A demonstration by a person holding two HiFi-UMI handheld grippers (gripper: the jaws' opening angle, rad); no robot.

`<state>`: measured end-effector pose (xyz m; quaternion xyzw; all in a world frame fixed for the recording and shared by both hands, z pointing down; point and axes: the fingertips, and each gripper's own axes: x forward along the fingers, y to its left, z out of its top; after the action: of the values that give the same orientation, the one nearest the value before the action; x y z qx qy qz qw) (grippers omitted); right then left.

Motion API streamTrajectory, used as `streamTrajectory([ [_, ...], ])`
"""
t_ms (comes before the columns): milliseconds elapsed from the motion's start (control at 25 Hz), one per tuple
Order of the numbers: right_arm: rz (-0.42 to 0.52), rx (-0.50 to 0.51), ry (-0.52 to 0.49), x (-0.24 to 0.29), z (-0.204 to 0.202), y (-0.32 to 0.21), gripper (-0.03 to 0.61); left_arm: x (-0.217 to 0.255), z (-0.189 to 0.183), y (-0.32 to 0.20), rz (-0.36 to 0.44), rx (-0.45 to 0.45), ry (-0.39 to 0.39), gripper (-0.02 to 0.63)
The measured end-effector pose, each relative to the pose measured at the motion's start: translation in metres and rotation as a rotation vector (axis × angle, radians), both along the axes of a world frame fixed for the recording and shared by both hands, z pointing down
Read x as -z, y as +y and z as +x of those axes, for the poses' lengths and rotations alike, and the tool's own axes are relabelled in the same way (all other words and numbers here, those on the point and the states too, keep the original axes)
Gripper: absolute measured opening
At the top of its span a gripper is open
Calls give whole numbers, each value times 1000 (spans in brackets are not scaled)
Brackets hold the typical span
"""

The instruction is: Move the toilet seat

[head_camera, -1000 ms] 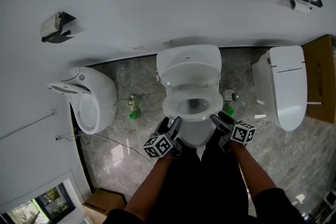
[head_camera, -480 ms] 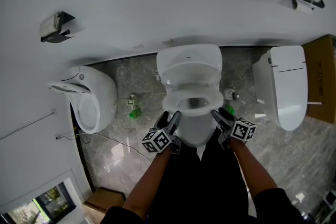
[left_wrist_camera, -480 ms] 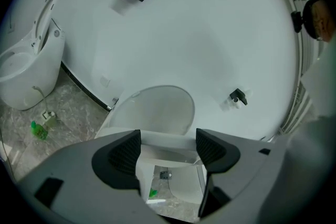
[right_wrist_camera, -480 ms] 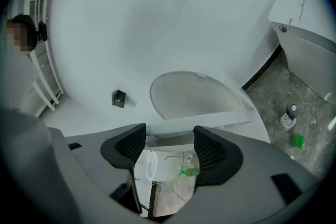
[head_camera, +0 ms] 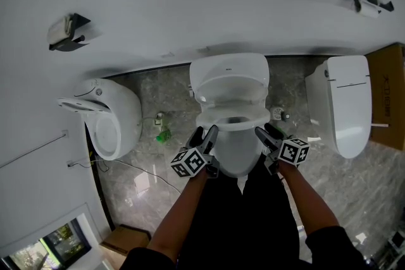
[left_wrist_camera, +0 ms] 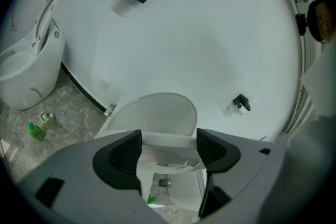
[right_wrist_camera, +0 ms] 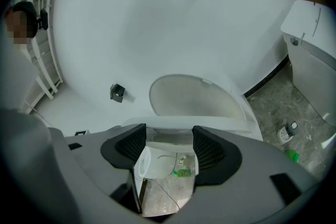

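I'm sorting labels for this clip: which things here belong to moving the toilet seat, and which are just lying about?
In the job: toilet seat; left gripper and right gripper, both open at its front edge.
Just about: green bottle on the floor; closed toilet; cardboard box; wall paper holder.

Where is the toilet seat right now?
Head view, centre: the toilet seat sits raised off the bowl, below the lid, between left gripper and right gripper.
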<state>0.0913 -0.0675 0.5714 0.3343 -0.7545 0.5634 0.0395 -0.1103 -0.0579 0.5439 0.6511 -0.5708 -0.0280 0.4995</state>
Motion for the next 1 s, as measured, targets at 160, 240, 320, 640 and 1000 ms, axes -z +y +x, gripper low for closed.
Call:
streamTrajectory([
  [160,14,2,31,0,-1,-8,284,1,-2,-9,5,14,-3,328],
  [240,22,-3,51,-1,-2,-12,283,1,-3,-13,7,16,0,328],
  [320,28,-5,78,-2,-3,-16,282,2,-4,-17,8,18,1,328],
  [640,192,139,379,1,-10,-22,283,3,-7,-26,7,38,2,327],
  [1000,273,258,516,-1,-6,-39,282,3,-4,-24,8,38,-5,327],
])
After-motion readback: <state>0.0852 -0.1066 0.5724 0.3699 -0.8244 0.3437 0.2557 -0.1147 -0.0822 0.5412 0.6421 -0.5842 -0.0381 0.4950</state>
